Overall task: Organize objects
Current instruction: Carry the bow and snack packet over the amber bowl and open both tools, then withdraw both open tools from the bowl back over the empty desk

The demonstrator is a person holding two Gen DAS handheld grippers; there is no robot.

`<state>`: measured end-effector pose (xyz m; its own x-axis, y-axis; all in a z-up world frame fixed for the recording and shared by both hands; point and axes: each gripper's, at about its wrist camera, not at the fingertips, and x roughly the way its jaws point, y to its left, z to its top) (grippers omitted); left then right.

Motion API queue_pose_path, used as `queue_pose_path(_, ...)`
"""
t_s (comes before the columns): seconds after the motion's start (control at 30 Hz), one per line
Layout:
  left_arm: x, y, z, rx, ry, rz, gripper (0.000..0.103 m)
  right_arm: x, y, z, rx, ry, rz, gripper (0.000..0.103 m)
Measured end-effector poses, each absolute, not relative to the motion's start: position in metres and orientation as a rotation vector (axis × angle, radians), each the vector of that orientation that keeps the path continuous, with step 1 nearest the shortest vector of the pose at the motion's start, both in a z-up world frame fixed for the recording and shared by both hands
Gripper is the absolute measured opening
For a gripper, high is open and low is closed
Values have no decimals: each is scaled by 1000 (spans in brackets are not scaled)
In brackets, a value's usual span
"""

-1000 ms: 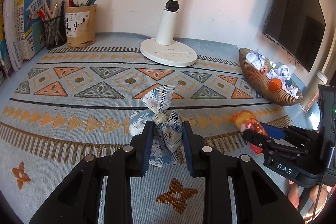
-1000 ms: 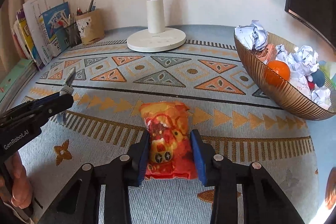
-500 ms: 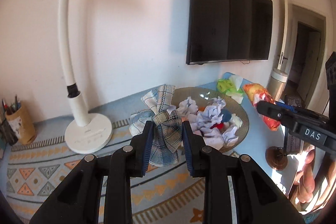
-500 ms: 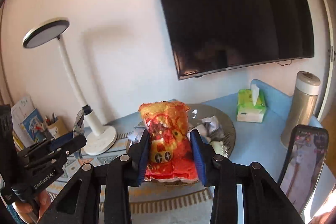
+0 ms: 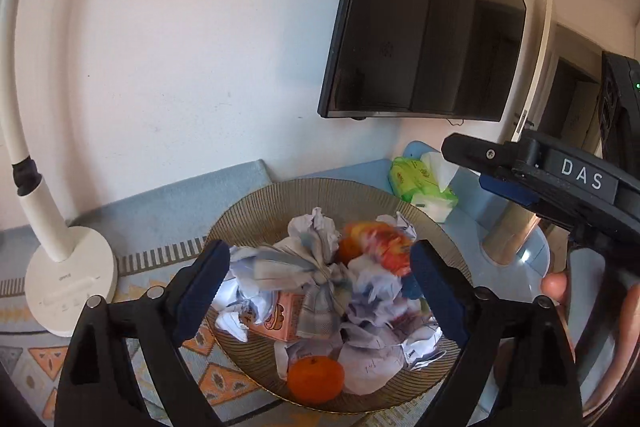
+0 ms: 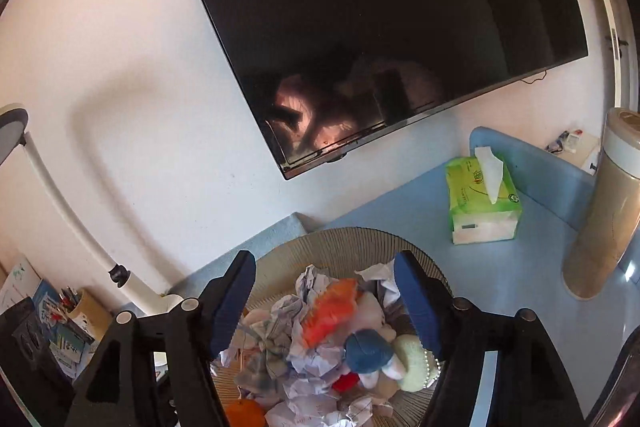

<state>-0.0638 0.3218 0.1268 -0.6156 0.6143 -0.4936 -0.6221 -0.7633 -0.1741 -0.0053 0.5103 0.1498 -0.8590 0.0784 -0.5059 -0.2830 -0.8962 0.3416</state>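
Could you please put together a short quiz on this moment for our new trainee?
1. True or false: the left hand-held gripper grips the plaid cloth bundle.
2. Where is the orange snack packet? A) in the bowl B) on the patterned mat C) in the right hand-held gripper
3. Fill in: the green tissue pack stands on the ____ tabletop.

Key
1. False: its jaws have just been opening and stand wide, the bundle lying loose on the crumpled paper in the bowl.
2. A: the right jaws have also just been opening, and the blurred packet is on the pile.
3. Blue.
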Motion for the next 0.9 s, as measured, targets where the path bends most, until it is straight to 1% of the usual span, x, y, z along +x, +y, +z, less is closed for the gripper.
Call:
queue_pose_path(0.27,-19,263,137,-689,110,2480,92,33,470,134,-836,555,2814,70)
queue_pose_path(0.4,14,220,145,-669,108,2539,92,50,422,144,-872,433,2852,70)
queue_pose_path(0.53,42,172,156,-647,80,2594,92,70,366,162,-807,261,2907,72)
queue_pose_path(0.6,53,147,159,-647,72,2615,92,78,338,168,-780,192,2944,78)
queue_pose_path(0.67,63,125,160,-648,69,2640,93,84,313,169,-761,134,2973,82)
queue_pose_path(0.77,71,92,155,-662,61,2687,95,90,276,166,-766,62,3016,82)
queue_pose_path(0.9,75,49,135,-733,6,2720,96,86,239,148,-825,19,3036,82)
